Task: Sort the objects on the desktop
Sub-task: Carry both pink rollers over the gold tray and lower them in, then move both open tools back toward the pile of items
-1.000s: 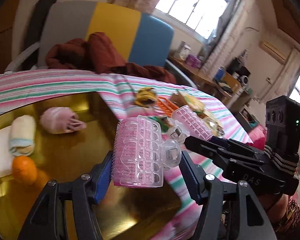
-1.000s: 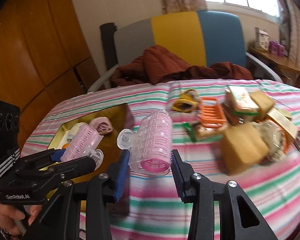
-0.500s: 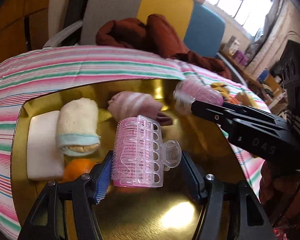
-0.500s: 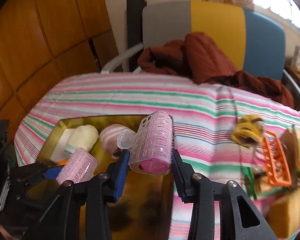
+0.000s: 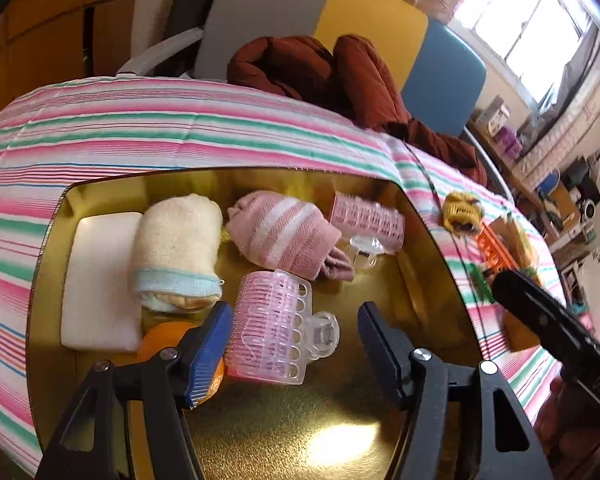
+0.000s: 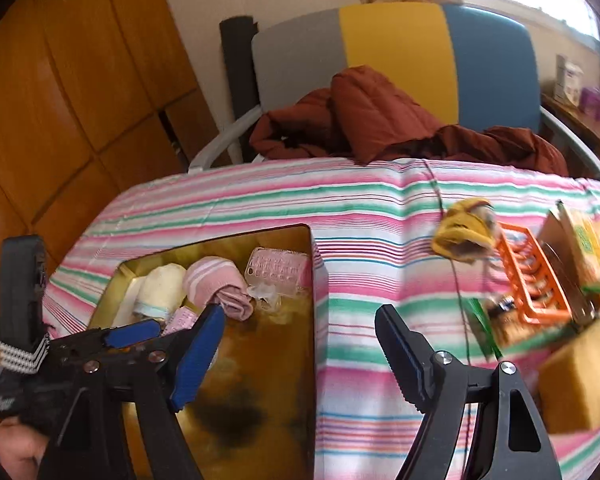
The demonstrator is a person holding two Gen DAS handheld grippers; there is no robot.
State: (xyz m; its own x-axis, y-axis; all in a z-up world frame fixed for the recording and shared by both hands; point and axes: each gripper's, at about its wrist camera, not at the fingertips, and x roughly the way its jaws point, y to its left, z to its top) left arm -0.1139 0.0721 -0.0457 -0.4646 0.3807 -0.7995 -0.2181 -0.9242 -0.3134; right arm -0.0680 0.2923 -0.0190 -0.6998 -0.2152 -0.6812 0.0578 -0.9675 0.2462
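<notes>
Two pink rollers (image 5: 366, 222) had been placed in the gold tray (image 5: 428, 240); the right hand-held gripper (image 6: 300, 344), its jaws just opened, was seen empty, and the left hand-held gripper (image 5: 292, 338) was spread around the nearer roller (image 5: 270, 326). Clutter (image 6: 532, 280) remained on the bench (image 6: 360, 240).

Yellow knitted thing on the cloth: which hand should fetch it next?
Probably right: the right gripper has just been opening, jaws empty, and the yellow knitted thing lies just ahead. The left gripper hangs over the gold tray with a pink roller between its jaws.
</notes>
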